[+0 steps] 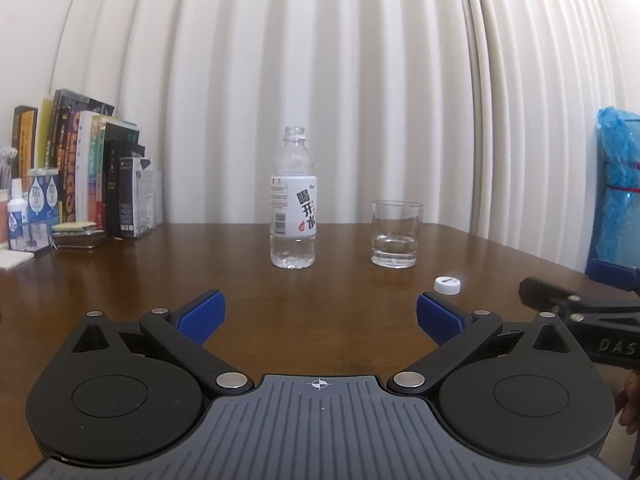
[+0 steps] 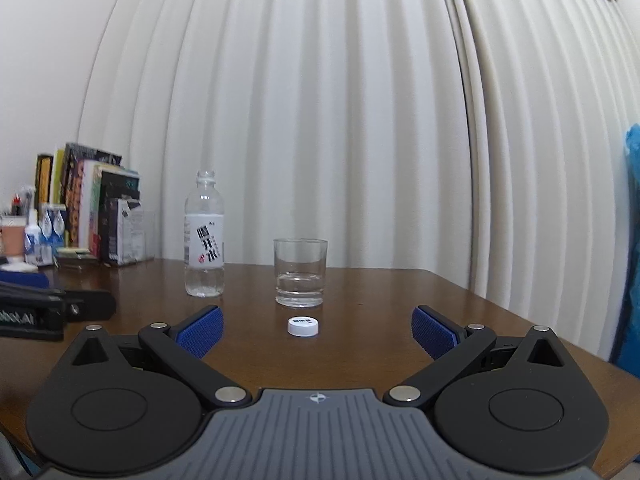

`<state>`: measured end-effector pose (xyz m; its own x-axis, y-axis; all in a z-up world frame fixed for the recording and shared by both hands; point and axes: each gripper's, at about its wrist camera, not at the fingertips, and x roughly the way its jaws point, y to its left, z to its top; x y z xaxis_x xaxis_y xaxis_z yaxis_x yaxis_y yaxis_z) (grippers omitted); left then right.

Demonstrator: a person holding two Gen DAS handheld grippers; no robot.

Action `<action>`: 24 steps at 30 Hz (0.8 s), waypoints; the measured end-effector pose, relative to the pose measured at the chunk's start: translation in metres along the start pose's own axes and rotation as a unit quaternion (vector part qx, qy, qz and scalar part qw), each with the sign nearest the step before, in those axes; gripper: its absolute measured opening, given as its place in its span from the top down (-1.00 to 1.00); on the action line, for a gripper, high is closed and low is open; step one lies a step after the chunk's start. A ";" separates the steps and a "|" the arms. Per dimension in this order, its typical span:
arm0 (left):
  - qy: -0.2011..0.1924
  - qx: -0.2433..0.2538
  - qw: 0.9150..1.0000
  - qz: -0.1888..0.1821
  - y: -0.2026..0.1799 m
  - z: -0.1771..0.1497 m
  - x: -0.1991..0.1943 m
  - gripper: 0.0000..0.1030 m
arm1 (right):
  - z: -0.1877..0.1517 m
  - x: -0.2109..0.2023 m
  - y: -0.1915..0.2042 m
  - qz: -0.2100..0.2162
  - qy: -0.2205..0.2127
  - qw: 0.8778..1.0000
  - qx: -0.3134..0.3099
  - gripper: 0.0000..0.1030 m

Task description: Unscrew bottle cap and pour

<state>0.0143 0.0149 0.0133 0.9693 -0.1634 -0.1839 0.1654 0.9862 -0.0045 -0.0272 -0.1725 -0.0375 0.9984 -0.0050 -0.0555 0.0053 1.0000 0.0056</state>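
Observation:
A clear plastic bottle (image 1: 294, 200) with a white label stands upright and uncapped on the brown table, with a little water at its bottom. It also shows in the right wrist view (image 2: 204, 236). A short glass (image 1: 396, 234) with some water stands to its right, also in the right wrist view (image 2: 300, 272). The white cap (image 1: 447, 285) lies on the table in front of the glass, also in the right wrist view (image 2: 303, 326). My left gripper (image 1: 320, 316) is open and empty, well short of the bottle. My right gripper (image 2: 316, 330) is open and empty, with the cap between its fingers' line.
A row of books (image 1: 92, 168) and small bottles and boxes (image 1: 32, 208) stand at the table's back left. A white curtain hangs behind. A blue plastic bag (image 1: 618, 188) is at the right. The table's right edge (image 2: 520, 320) runs close to my right gripper.

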 end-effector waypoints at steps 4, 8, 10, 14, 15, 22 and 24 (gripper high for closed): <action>0.002 0.006 1.000 0.002 -0.002 0.000 0.001 -1.00 | -0.001 0.000 0.001 -0.001 -0.005 1.000 -0.004 -1.00; -0.002 0.007 1.000 0.004 -0.003 0.000 0.000 -1.00 | -0.001 0.000 0.001 -0.008 -0.003 1.000 -0.003 -1.00; -0.004 0.007 1.000 0.003 -0.003 -0.001 0.000 -1.00 | -0.001 0.001 0.001 -0.009 -0.002 1.000 -0.003 -1.00; -0.008 -0.004 1.000 0.023 -0.003 -0.001 0.001 -1.00 | -0.002 0.001 0.000 -0.009 -0.002 1.000 -0.003 -1.00; -0.008 -0.005 1.000 0.024 -0.002 -0.001 0.000 -1.00 | -0.002 0.001 0.000 -0.009 -0.003 1.000 -0.003 -1.00; -0.010 0.000 1.000 0.027 -0.004 -0.001 0.000 -1.00 | -0.003 -0.004 0.002 -0.012 -0.005 1.000 -0.004 -1.00; -0.009 -0.001 1.000 0.028 -0.004 -0.001 0.001 -1.00 | -0.003 -0.003 0.003 -0.012 -0.006 1.000 -0.004 -1.00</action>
<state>0.0140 0.0111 0.0119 0.9802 -0.1077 -0.1664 0.1099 0.9939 0.0038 -0.0306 -0.1700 -0.0407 0.9987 -0.0287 -0.0432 0.0286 0.9996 -0.0036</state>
